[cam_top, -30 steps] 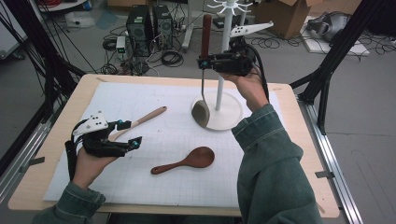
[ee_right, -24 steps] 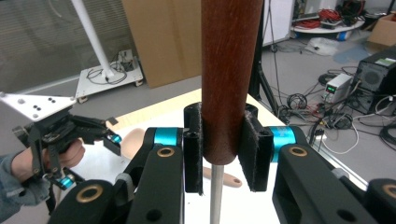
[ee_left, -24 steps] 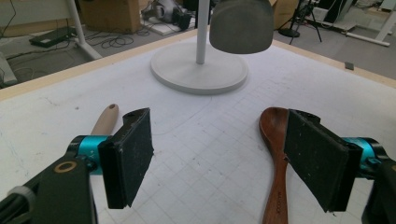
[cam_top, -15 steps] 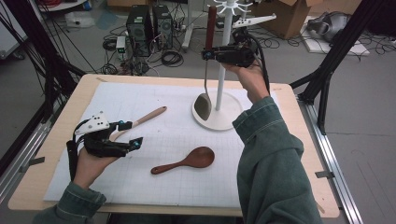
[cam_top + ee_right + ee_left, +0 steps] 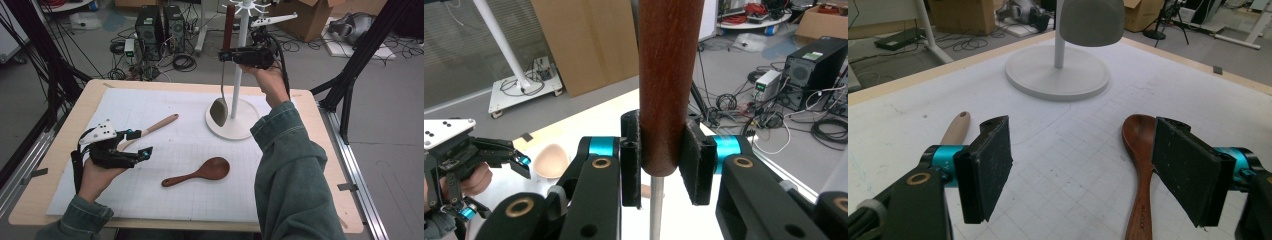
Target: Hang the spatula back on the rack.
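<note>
- The right gripper [image 5: 226, 55], clamped on the ladle [image 5: 223, 75], has risen higher beside the rack [image 5: 240, 60].
- Keep lifting it vertically; align its handle end with a hook.
- The left gripper [image 5: 140, 145] rests open.

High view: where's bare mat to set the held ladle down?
Free: the far-left mat beyond the light wooden spatula, and the near strip in front of the dark wooden spoon. Crowded: around the rack base, under the ladle in the right gripper, and beside the left gripper.
</note>
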A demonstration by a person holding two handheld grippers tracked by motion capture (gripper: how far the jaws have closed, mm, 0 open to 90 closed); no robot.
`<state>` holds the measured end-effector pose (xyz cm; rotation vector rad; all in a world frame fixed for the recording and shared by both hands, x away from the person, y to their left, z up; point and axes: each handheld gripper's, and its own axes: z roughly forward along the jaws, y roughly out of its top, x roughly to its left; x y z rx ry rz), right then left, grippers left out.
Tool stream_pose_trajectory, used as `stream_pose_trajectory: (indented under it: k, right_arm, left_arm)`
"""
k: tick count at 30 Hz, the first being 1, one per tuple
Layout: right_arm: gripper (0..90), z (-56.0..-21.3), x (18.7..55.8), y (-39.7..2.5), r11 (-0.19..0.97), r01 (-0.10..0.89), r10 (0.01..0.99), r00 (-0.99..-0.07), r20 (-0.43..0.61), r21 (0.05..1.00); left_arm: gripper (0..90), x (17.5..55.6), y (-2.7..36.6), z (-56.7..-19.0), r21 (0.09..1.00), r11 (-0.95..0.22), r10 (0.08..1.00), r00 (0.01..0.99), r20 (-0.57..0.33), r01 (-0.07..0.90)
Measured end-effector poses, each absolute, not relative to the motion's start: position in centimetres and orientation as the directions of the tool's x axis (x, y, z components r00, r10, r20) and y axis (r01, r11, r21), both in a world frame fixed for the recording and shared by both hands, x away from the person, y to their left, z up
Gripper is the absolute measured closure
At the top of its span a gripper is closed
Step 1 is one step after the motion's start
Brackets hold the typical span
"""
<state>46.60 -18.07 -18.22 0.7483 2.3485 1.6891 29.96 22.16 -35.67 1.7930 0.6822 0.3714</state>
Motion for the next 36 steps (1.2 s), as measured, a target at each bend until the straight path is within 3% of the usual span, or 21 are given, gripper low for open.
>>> stream_pose_trajectory:
  k: [36]
  right_arm:
    - [73.1, -18.91, 46.91, -18.84, 0.189, 0.337, 0.517, -0.832, 0.198, 0.922]
  left_arm:
    - [24.8, 30.0, 22.31, -35.69, 0.943, -0.203, 0.614, 0.785, -0.087, 0.264]
